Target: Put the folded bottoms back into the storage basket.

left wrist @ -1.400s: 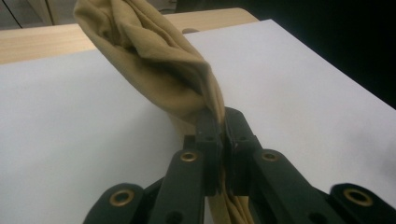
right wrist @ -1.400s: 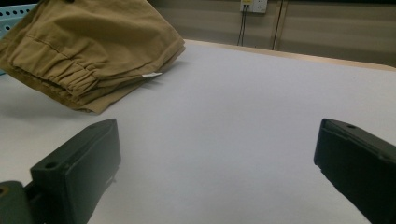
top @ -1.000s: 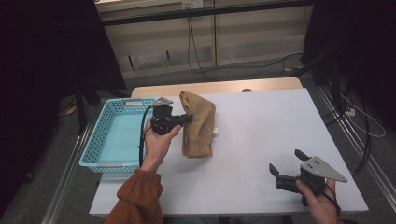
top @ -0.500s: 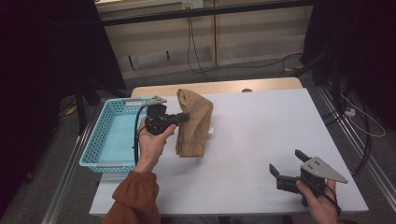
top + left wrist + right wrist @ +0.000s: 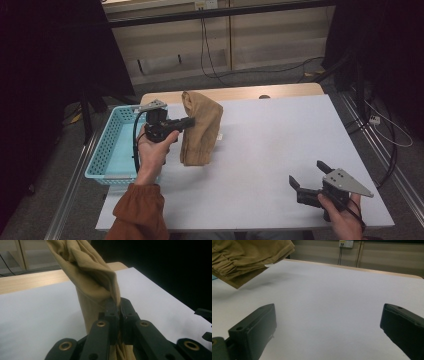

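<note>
While the left gripper (image 5: 186, 122) is clamped tight on a fold of a tan garment (image 5: 200, 127), its black jaws pinching the cloth near one edge as the left gripper view shows, the garment hangs from that grip above the tabletop (image 5: 280, 145), its lower end at or just off the white surface, and its shadow in the right gripper view suggests it is lifted clear. The fabric looks like folded trousers or shorts, with a gathered waistband (image 5: 227, 255) and a small white label visible in the right gripper view. Just to the left of the held garment stands a light blue plastic basket (image 5: 102, 150) with a perforated wall, at the tabletop's left edge and with nothing seen inside it. The right gripper (image 5: 310, 182) rests near the front right corner, well apart from the cloth, its jaws spread wide with nothing between them. As a judgement, the pickup is done and the carry is under way; what is left is to bring the garment over the basket, lower it in and let go. The right gripper seems to have no part in this step.
</note>
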